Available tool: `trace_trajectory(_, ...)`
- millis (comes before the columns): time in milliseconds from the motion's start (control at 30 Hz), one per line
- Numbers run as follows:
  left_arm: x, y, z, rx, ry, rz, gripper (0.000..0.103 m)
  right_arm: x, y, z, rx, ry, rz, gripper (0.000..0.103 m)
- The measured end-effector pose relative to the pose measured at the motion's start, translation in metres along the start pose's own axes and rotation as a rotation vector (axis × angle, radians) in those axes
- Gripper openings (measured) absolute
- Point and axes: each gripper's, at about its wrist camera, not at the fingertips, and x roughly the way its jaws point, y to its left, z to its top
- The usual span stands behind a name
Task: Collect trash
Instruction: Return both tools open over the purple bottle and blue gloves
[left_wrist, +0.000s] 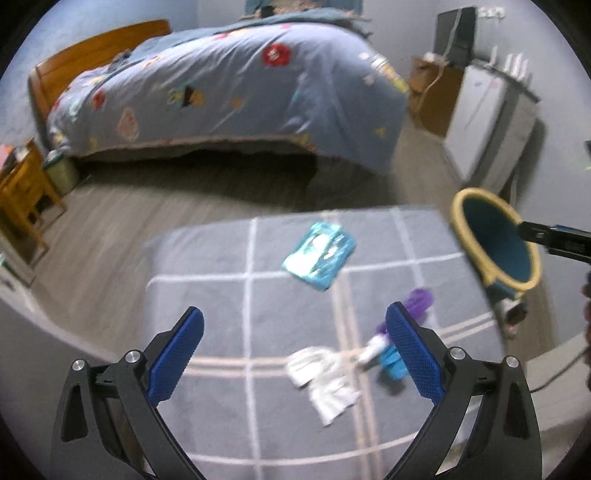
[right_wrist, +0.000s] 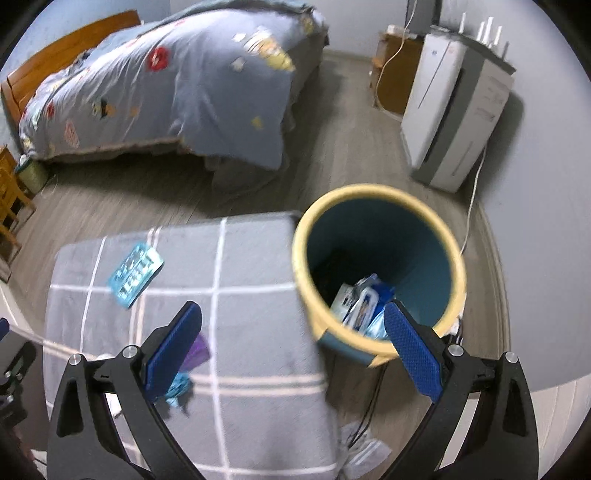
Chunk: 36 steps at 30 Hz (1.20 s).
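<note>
A round teal waste bin with a yellow rim (right_wrist: 376, 273) stands just beside the grey checked blanket-covered surface (right_wrist: 243, 258) and holds blue-and-white wrappers (right_wrist: 364, 302). On the blanket lie a flat turquoise packet (left_wrist: 319, 254), a crumpled white wrapper (left_wrist: 325, 380) and a purple-and-blue wrapper (left_wrist: 391, 339). The left gripper (left_wrist: 293, 354) and right gripper (right_wrist: 293, 354) both hover spread wide, grasping nothing.
</note>
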Motion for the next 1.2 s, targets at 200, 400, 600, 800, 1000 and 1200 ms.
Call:
trace_trajectory(200,0.007,0.013,-0.017,0.016,0.011,0.028,0.098,0.003,0.041,-0.013,-0.072,0.037,-0.041,0.097)
trace_trajectory(400,0.013,0.021,-0.025,0.020,0.049,0.023,0.098,0.005,0.068,-0.028,-0.104,0.051,0.008,0.097)
trace_trajectory(600,0.018,0.023,-0.032,0.055,0.063,0.028,0.098,0.006,0.085,-0.034,-0.159,0.045,0.050,0.097)
trace_trajectory(800,0.019,0.026,-0.034,0.030,0.088,0.012,0.098,0.022,0.096,-0.046,-0.156,0.131,0.093,0.097)
trace_trajectory(1000,0.021,0.023,-0.037,0.053,0.101,0.002,0.098,0.032,0.105,-0.068,-0.162,0.167,0.121,0.097)
trace_trajectory(1200,0.023,0.048,-0.038,-0.023,0.115,0.056,0.098,0.042,0.105,-0.076,-0.181,0.178,0.081,0.097)
